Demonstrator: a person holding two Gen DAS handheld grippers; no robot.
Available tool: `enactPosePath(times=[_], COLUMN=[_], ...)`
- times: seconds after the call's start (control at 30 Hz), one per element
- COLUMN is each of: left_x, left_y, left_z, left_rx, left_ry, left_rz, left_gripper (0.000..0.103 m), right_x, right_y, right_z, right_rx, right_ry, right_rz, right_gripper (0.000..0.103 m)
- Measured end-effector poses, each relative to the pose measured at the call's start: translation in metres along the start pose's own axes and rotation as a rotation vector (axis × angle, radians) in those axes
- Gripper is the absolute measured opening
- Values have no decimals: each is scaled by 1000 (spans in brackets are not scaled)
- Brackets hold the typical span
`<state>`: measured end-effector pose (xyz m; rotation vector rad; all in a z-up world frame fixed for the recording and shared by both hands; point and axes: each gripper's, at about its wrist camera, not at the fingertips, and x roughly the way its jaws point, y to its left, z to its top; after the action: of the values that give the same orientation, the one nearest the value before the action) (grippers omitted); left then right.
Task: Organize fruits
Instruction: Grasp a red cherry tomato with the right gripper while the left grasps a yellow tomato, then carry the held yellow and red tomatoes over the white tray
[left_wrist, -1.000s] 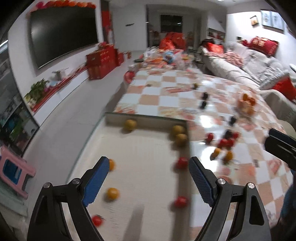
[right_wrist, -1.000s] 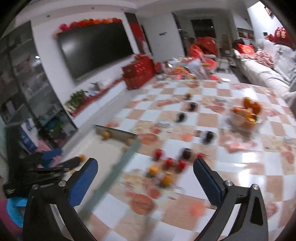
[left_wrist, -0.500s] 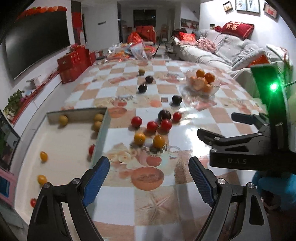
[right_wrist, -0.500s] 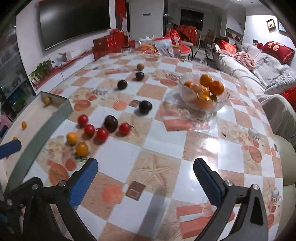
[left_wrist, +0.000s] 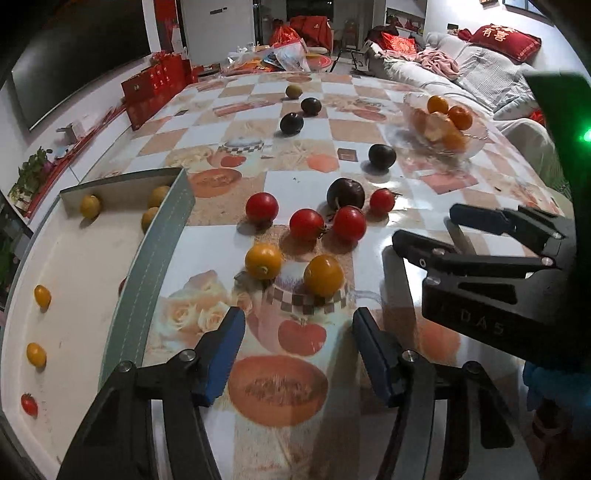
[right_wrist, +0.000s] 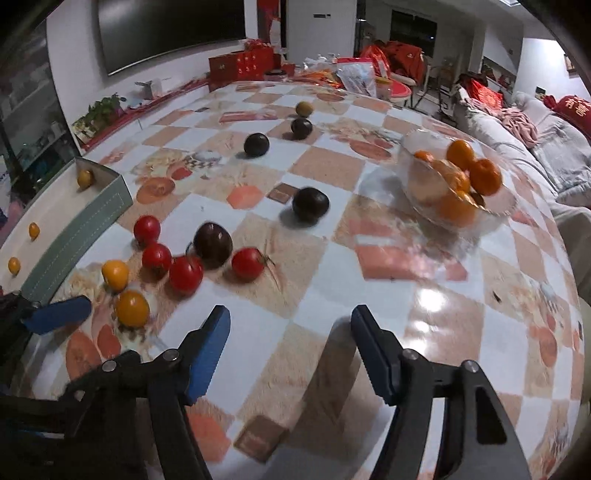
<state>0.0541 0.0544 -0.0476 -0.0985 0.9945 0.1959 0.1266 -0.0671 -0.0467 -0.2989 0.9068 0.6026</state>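
A cluster of red tomatoes (left_wrist: 306, 224) (right_wrist: 185, 273), two yellow tomatoes (left_wrist: 323, 275) (right_wrist: 132, 308) and a dark plum (left_wrist: 345, 192) (right_wrist: 213, 240) lies on the checkered table. My left gripper (left_wrist: 298, 325) hovers just short of the yellow tomatoes. Its jaws are closing with nothing between them. My right gripper (right_wrist: 290, 317) (left_wrist: 424, 225) hangs to the right of the cluster, short of the red tomatoes. Its jaws are closing too, and they are empty. A white tray with a green wall (left_wrist: 155, 266) (right_wrist: 74, 236) at the left holds several small yellow and red fruits.
A glass bowl (left_wrist: 476, 142) (right_wrist: 417, 184) of oranges stands at the far right. More dark plums (left_wrist: 382, 154) (right_wrist: 310, 204) and a greenish fruit (left_wrist: 294, 91) lie farther back. A sofa (left_wrist: 480, 66) lines the right side. Red boxes (left_wrist: 159, 85) stand at the far left.
Both grippers have come lower and nearer to the tomato cluster. The left view swung from the tray to the table. Both pairs of jaws stand narrower than before.
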Motion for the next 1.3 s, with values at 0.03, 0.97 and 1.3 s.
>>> enactPosePath(times=[0.03, 0.97, 1.3], left_x=[1, -12, -57], left_y=[-1, -6, 0], left_z=[2, 1, -15], left_rx=[5, 43, 46], left_ry=[-2, -50, -90], left_rz=[2, -121, -189], left_gripper=[63, 23, 23], right_x=[2, -15, -51], right_y=[1, -10, 0], right_z=[2, -7, -27], right_rx=[-9, 102, 133], right_ry=[-4, -27, -39], right_rz=[10, 170, 183], right_gripper=[71, 25, 25])
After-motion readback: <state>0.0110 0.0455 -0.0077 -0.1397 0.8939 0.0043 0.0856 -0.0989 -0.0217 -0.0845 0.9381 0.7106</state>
